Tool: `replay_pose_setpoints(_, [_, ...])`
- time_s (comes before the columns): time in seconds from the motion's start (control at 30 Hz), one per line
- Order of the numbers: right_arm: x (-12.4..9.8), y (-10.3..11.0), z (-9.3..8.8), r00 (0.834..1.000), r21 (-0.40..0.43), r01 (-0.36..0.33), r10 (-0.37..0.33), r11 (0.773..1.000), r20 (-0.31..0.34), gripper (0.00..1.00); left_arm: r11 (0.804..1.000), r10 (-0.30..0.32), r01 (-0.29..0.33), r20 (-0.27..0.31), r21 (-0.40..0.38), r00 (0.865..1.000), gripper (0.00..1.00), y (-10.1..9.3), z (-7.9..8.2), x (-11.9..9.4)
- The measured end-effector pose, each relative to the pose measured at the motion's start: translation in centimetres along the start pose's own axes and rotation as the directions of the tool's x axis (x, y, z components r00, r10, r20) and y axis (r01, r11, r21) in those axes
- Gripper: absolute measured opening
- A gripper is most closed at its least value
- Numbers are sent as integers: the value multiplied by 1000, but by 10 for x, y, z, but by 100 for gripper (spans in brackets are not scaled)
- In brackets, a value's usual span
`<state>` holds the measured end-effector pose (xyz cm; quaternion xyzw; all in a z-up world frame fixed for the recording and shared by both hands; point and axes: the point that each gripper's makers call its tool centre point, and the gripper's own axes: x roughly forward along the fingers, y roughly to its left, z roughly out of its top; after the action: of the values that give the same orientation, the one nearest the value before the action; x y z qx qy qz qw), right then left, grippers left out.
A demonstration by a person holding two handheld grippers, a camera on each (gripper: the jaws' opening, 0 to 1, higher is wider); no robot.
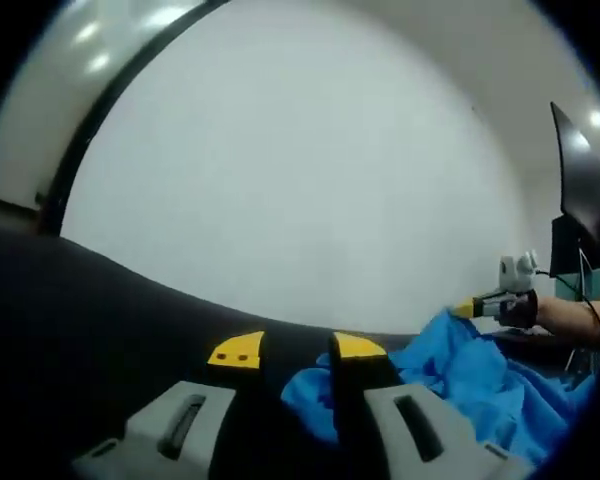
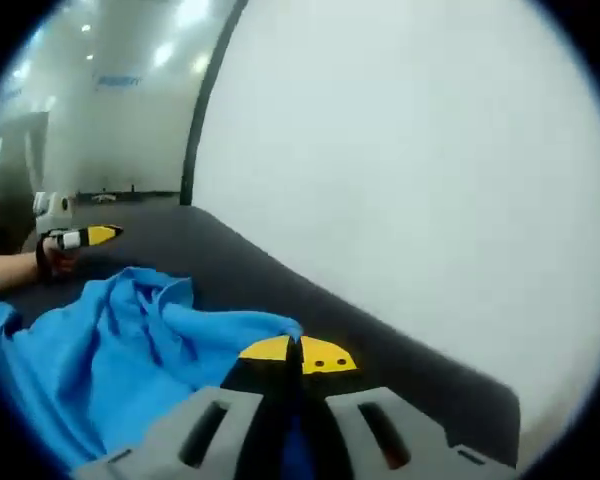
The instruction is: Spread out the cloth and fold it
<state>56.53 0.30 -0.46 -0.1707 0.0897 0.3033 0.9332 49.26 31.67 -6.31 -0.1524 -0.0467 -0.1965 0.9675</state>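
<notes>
- Left gripper (image 1: 295, 352), left gripper view: jaws stand apart with a clear gap between the yellow tips; the gap itself looks dark and bare, though an edge of the blue cloth (image 1: 480, 385) lies against the right jaw. Whether that jaw touches the fabric I cannot tell.
- Right gripper (image 2: 298, 355), right gripper view: yellow tips pressed together, pinching a fold of the blue cloth (image 2: 130, 350), which bunches up just behind and beside the jaws.
- Blue cloth: crumpled in a loose heap on the dark table (image 2: 260, 275), not spread flat, lying between the two grippers.
- In the left gripper view the right gripper (image 1: 480, 305) comes in at the right edge, with a bare forearm (image 1: 575, 320) behind it, held low and level over the table.
- Pale wall (image 1: 300, 160) behind; a dark monitor (image 1: 585, 190) at the far right.
</notes>
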Motion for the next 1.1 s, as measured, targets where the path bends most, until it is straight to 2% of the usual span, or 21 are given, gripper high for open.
replay_pose_setpoints(0.1, [4, -6, 34, 998, -22, 18, -17, 1000, 52, 0, 1000, -2, 2, 0, 7, 1000, 28, -1, 0, 0])
replay_pose_setpoints(0.2, [3, -25, 72, 985, -21, 109, -105, 994, 140, 0, 1000, -2, 2, 4, 4, 1000, 28, -2, 1, -2])
replay_pose_setpoints(0.27, [0, -46, 95, 961, -19, 200, -193, 980, 198, 0, 1000, -2, 2, 8, 1, 1000, 28, -2, 3, -3])
replay_pose_setpoints(0.33, [-7, -71, 111, 915, 23, 320, -316, 947, 249, 0, 1000, 3, -3, 10, 0, 1000, 28, -1, 3, -3])
replay_pose_setpoints(0.37, [-9, -80, 111, 901, 25, 366, -361, 930, 241, 0, 1000, 3, -3, 12, 0, 1000, 28, -1, 3, -4])
replay_pose_setpoints(0.43, [-4, -87, 91, 901, 16, 406, -403, 914, 163, 2, 1000, 3, -3, 14, 0, 1000, 28, -1, 4, -5])
replay_pose_setpoints(0.47, [3, -85, 75, 912, 19, 393, -392, 919, 117, 8, 1000, 5, -5, 15, 2, 1000, 28, -1, 4, -5])
replay_pose_setpoints(0.53, [15, -66, 41, 955, 17, 296, -296, 955, 31, 14, 1000, 5, -5, 15, 5, 1000, 28, -1, 3, -5])
replay_pose_setpoints(0.6, [16, -56, 15, 969, 62, 249, -248, 967, -19, 14, 1000, 3, -3, 14, 10, 1000, 28, -1, 3, -6])
replay_pose_setpoints(0.67, [7, -57, 4, 969, 128, 247, -246, 960, -24, 14, 1000, 3, -4, 10, 15, 1000, 28, -1, 2, -6])
replay_pose_setpoints(0.73, [-7, -57, -1, 975, 196, 220, -221, 956, -15, 15, 1000, 2, -2, 7, 17, 1000, 28, -1, 1, -6])
replay_pose_setpoints(0.83, [-38, -56, -5, 976, 203, 217, -219, 955, -9, 15, 1000, 3, -3, 2, 22, 1000, 28, 1, 0, -5])
replay_pose_setpoints(0.97, [-85, -28, -1, 985, 229, 126, -150, 965, 87, 16, 1000, 3, -3, -2, 23, 1000, 28, 2, -1, -4])
replay_pose_setpoints(1.03, [-108, -11, -13, 990, 236, 93, -115, 967, 81, 17, 1000, -2, 2, -6, 24, 1000, 28, 1, -1, -4])
replay_pose_setpoints(1.1, [-134, 11, -41, 998, 216, 61, -63, 975, 2, 18, 999, -5, 5, -17, 35, 1000, 28, 0, -4, -4])
